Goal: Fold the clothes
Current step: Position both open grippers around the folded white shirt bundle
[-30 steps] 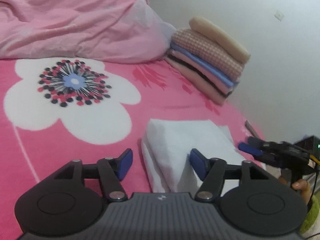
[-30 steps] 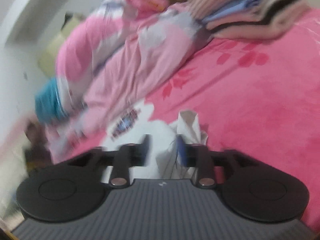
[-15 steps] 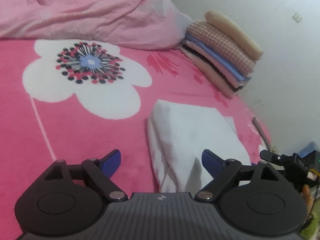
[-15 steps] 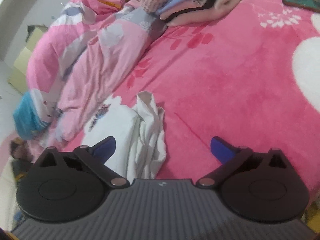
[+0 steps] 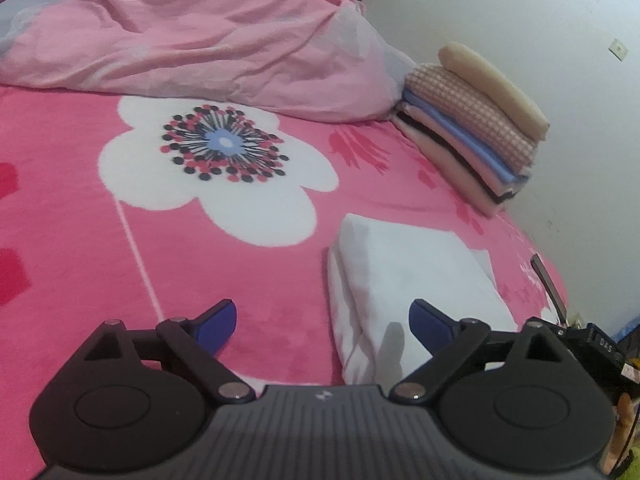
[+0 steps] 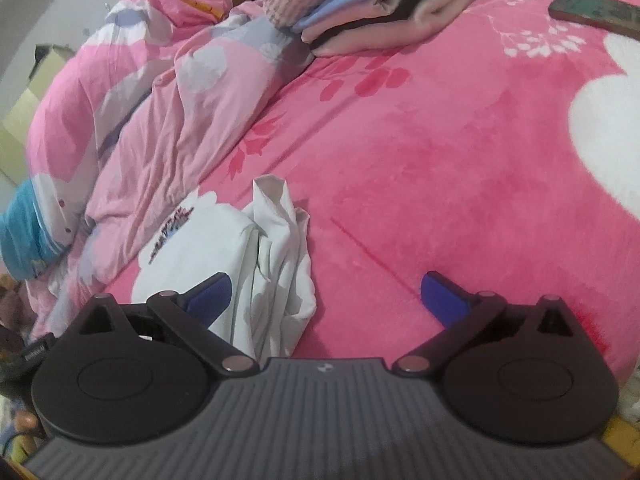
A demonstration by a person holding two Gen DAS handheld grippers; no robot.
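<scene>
- The white garment (image 5: 404,276) lies folded on the pink flowered blanket (image 5: 80,240) that covers the bed; it is the landmark for everything below.
- In the left wrist view the garment is a flat, roughly rectangular packet, with its layered folded edge on the side toward the big white flower print (image 5: 216,184).
- The left gripper (image 5: 322,322) hovers at the garment's near end with its fingers wide; they have just been opening. The left blue finger (image 5: 216,322) is over bare blanket beside the garment, and the right one shows in front of the garment's top. Nothing is pinched.
- In the right wrist view the same white garment (image 6: 224,256) shows a dark printed graphic on its top face and a bunched, wrinkled end that stands up a little.
- The right gripper (image 6: 324,300) has its fingers spread fully; they too have just been opening and hold nothing. One blue finger (image 6: 208,300) shows in front of the garment; the other is over bare blanket well to the garment's side.
- Beyond the garment, near the wall, sits a stack of folded clothes (image 5: 472,128) in cream, checked pink, blue and black.
- A crumpled pink quilt (image 5: 192,36) lies beyond the garment, next to the stack.
- A phone (image 6: 592,10) lies on the blanket far from the garment, beside the stack.
</scene>
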